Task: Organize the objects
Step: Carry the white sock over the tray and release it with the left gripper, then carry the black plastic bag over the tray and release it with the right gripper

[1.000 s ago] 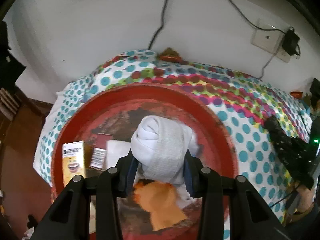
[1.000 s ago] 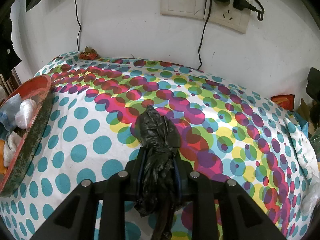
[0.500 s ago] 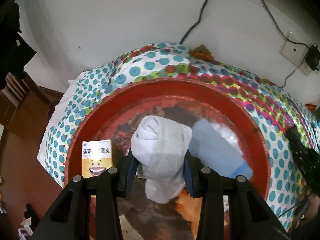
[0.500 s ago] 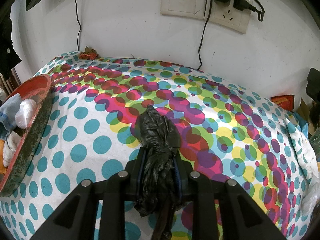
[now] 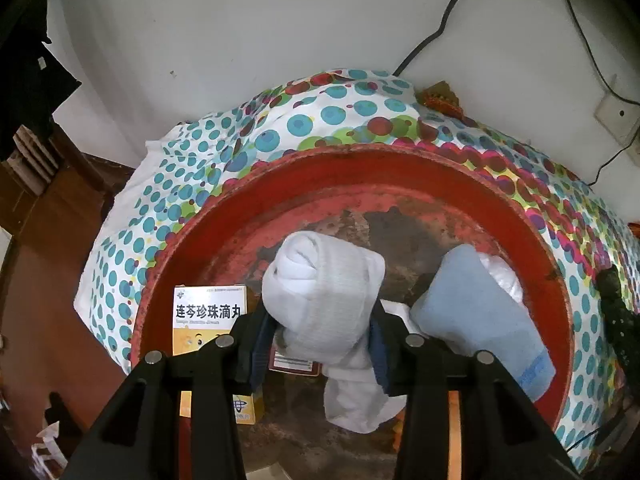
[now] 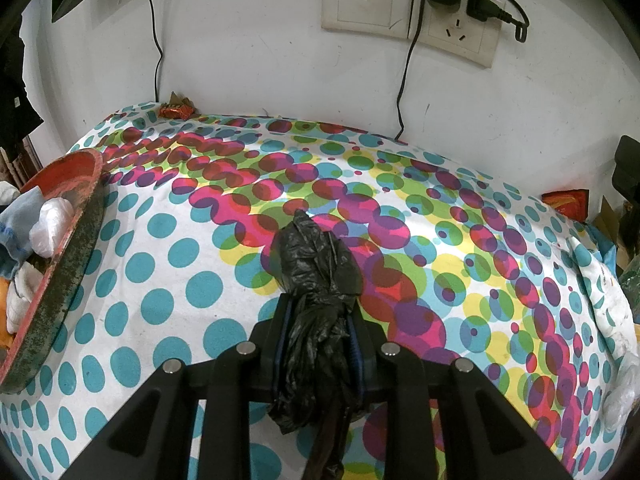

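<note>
My left gripper (image 5: 320,340) is shut on a rolled white sock (image 5: 324,284) and holds it over the round red tray (image 5: 360,168). In the tray lie a yellow-and-white medicine box (image 5: 208,312), a light blue cloth (image 5: 476,312), a white plastic bag (image 5: 504,276) and a small red-and-white card (image 5: 292,364). My right gripper (image 6: 318,324) is shut on a crumpled black plastic bag (image 6: 316,276) above the polka-dot cloth (image 6: 440,240). The red tray's rim (image 6: 64,248) shows at the left edge of the right wrist view.
The table stands against a white wall with sockets (image 6: 408,4) and hanging cables (image 6: 404,76). A small orange wrapper (image 6: 176,110) lies at the back edge. An orange packet (image 6: 566,202) and clutter sit at the far right. A brown floor (image 5: 48,280) drops off left of the table.
My left gripper has moved left and nearer over the tray with the sock; the blue cloth came into view and the orange item slid out. The right gripper has not moved.
</note>
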A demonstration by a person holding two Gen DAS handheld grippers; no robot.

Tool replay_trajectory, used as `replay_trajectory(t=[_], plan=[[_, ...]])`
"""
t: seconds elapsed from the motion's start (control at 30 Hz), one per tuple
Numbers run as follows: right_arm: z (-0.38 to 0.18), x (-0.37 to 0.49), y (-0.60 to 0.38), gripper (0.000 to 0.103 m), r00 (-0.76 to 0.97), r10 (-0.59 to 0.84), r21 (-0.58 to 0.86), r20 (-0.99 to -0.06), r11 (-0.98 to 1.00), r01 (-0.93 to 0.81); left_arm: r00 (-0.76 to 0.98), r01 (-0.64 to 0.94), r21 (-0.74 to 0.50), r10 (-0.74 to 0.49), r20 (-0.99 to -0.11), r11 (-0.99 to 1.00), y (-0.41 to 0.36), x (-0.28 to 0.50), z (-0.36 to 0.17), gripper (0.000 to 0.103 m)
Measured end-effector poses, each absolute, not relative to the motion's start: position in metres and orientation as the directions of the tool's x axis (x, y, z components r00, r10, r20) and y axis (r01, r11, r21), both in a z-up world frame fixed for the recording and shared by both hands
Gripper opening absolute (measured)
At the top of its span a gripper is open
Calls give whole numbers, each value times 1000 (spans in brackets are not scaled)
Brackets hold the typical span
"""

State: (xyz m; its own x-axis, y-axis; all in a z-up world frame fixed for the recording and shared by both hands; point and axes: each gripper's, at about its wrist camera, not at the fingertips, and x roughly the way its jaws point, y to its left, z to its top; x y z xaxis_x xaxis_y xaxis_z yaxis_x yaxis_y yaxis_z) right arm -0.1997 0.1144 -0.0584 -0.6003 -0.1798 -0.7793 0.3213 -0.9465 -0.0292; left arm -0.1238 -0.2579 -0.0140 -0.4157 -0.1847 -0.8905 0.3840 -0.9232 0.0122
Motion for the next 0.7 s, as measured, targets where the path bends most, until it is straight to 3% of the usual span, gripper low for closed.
replay_trajectory(t=[0.23, 0.3, 0.47, 0.7], plan=[[-58, -200, 116, 26, -601, -178, -31, -780, -947, 321, -417, 382, 23, -194, -888, -924, -258, -123, -14, 45], [-58, -200, 115, 26, -601, -178, -31, -779, -947, 321, -426, 379, 24, -198, -883, -925, -258, -120, -12, 50], [-57, -200, 114, 26, -601, -176, -33, -779, -947, 320, -462, 375, 50, -233, -856, -926, -254, -108, 1, 75], [-57, -199, 113, 26, -603, -171, -36, -779, -948, 316, -514, 349, 78, -260, -818, -934, -242, -80, 24, 89]])
